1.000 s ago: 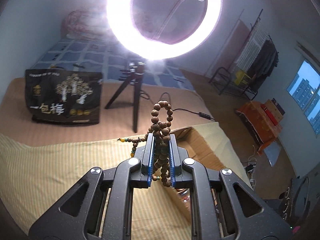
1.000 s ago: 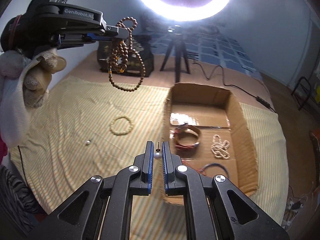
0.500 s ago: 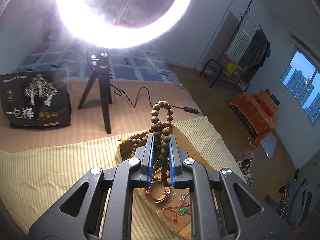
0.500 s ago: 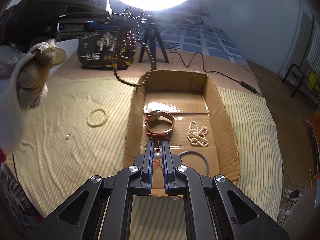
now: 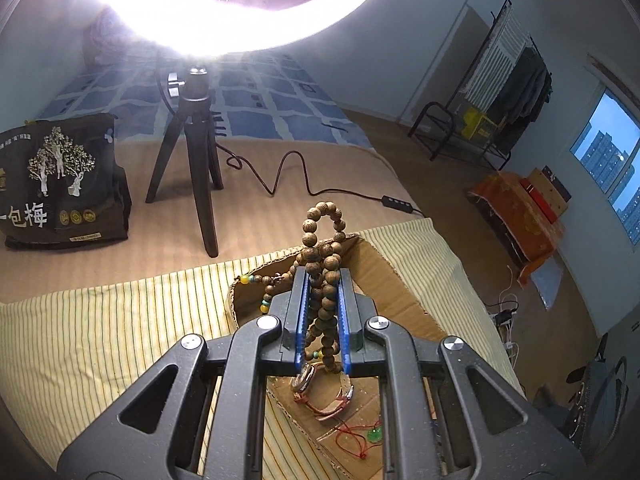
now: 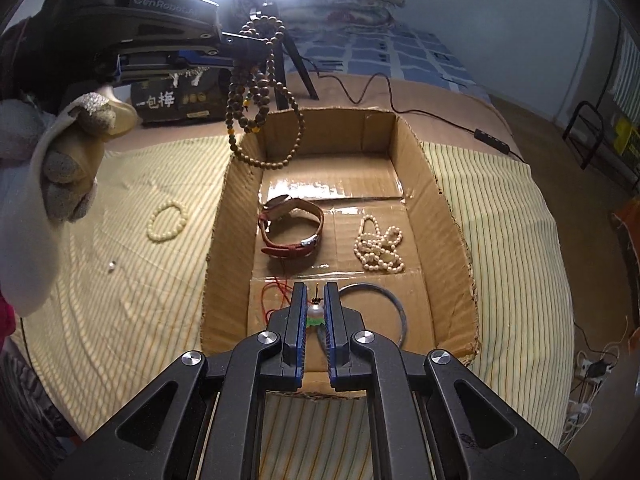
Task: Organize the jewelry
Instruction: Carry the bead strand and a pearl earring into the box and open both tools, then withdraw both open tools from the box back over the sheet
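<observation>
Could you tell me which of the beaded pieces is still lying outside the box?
The small cream bracelet: it lies on the striped cloth, while the pearl strand is inside the box.

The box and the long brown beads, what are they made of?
The box looks like plain brown cardboard: matte walls, ragged edges, shiny tape on its floor. The long brown beads look like wood or seeds, dull and speckled, though that stays uncertain.

Both grippers, left gripper [image 5: 323, 300] and right gripper [image 6: 316, 312], are matte black with blue-edged fingers and silver screws; a white-and-grey knit glove [image 6: 52, 160] covers the hand; "GenRobot" marks the housing.
</observation>
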The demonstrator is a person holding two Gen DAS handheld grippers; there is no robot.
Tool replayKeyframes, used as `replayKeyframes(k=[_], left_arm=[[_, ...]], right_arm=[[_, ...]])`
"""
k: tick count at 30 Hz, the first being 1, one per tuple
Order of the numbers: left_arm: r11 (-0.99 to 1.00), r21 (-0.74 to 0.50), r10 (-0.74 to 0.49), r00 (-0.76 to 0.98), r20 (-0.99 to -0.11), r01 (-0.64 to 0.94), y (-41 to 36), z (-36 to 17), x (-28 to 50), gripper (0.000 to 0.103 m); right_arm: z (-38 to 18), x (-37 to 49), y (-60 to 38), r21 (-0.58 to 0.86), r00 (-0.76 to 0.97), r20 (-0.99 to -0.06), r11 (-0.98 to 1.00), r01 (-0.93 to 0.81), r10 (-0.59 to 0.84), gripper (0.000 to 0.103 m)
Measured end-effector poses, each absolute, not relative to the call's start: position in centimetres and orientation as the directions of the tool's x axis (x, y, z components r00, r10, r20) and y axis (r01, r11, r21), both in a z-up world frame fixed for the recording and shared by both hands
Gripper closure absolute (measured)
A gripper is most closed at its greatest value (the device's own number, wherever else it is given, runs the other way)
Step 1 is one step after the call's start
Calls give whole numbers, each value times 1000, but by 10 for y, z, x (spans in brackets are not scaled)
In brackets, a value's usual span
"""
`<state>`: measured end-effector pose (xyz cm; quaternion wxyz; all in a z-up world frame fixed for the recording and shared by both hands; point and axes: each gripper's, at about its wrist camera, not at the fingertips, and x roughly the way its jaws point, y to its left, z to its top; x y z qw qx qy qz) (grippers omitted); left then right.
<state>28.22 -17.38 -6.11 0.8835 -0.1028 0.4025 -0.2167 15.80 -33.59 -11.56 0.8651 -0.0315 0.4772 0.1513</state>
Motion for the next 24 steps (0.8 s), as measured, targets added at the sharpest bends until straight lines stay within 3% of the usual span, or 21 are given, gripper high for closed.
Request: replayKeyframes(k=[11,13,14,17,24], left_arm=[[875,-360,-484,555,-677,324,-185,-67,284,92],[878,-347,-478,554,-682,330,-188,-66,282,81],[878,-344,-477,554,-682,332,-189,-66,281,78],[878,-337,-477,550,-686,340,-192,-66,278,78],[880,-328,-473,554,-685,344,-190,-61,273,78]], right_arm=[[-118,161,-336,82,493,-840,952,-296,226,96],[-119,162,-334,63,491,-846,953,-298,209,96],[-120,161,-333,55,490,-848,953,-297,201,92],[-119,160,-334,41,500,-846,956,-290,188,60],[-112,159,-335,53,514,-835,958,-281,197,58]])
